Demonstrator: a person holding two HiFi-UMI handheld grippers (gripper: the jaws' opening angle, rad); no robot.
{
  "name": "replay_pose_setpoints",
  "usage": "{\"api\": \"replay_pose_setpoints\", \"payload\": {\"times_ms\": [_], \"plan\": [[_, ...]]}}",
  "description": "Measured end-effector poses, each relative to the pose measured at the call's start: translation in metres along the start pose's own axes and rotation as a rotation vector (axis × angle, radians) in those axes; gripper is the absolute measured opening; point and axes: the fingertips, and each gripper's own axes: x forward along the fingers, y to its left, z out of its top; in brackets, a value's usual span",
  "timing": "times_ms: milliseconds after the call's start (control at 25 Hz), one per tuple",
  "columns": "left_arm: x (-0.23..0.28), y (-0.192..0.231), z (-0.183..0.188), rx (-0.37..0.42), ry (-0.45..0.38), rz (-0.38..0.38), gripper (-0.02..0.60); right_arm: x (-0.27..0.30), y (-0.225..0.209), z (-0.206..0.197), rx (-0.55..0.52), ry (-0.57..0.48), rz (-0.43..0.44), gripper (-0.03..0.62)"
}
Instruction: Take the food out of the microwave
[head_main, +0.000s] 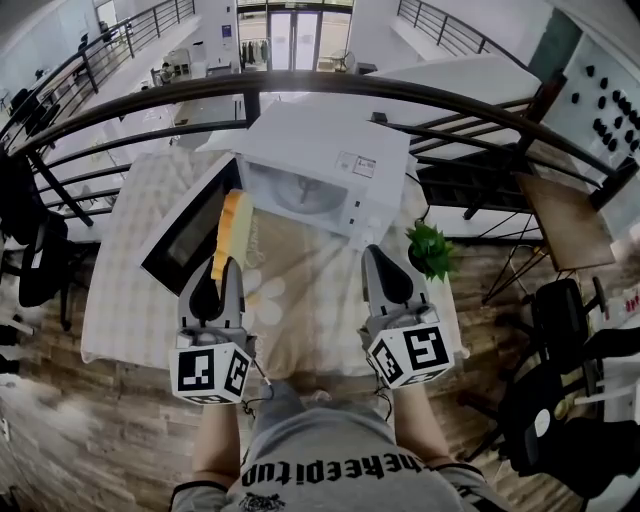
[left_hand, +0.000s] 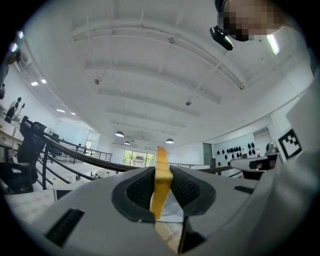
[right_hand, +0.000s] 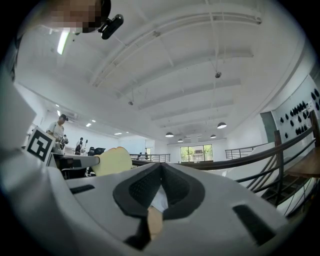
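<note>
A white microwave (head_main: 335, 160) stands on the table with its dark door (head_main: 188, 228) swung open to the left; its glass turntable (head_main: 300, 194) lies bare inside. My left gripper (head_main: 229, 266) is shut on a flat yellow slice of food (head_main: 232, 232), held on edge in front of the open cavity, beside the door. In the left gripper view the slice (left_hand: 161, 176) stands upright between the pads of the left gripper (left_hand: 161, 186). My right gripper (head_main: 373, 256) is shut and holds nothing, level with the left one, right of it. The right gripper view shows the right gripper (right_hand: 160, 169) with its jaws together and the slice (right_hand: 118, 160) off to the left.
A checked cloth covers the table (head_main: 125, 300). A small potted plant (head_main: 431, 250) stands at the table's right edge, close to my right gripper. A dark railing (head_main: 300, 88) curves behind the microwave. A brown side table (head_main: 565, 222) is at right, dark chairs (head_main: 40, 262) at left.
</note>
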Motion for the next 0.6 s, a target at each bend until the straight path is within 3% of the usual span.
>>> {"api": "replay_pose_setpoints", "payload": {"times_ms": [600], "plan": [[-0.01, -0.0099, 0.0034, -0.022, 0.011, 0.029, 0.081, -0.0108, -0.0026, -0.0066, 0.007, 0.008, 0.017, 0.005]]}}
